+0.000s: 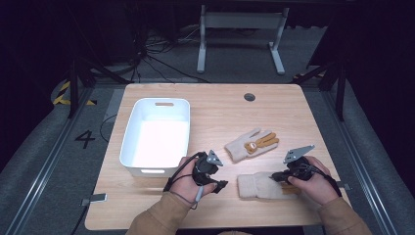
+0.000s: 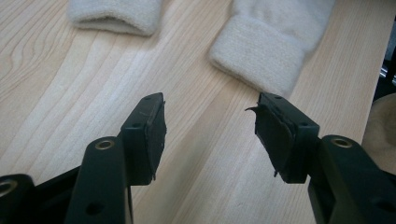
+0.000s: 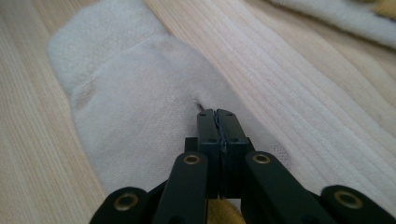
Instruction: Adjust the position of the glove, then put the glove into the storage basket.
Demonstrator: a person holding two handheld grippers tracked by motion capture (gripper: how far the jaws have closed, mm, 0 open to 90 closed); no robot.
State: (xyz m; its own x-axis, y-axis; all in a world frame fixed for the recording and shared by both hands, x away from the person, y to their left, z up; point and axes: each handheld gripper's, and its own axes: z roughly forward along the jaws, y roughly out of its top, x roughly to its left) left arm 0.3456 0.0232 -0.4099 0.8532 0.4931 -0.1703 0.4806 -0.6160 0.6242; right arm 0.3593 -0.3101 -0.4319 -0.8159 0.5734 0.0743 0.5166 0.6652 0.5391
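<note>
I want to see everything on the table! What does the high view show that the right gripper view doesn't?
The high view alone shows the white bin, the person's hands, the left gripper with jaws apart, and the far glove's brown fingers. The right gripper view alone shows, up close, the right gripper with jaws pinched shut on the near glove. Both show the wooden table and both gloves.

Gloves [image 1: 259,186] lie right of the bin [image 1: 155,137].
</note>
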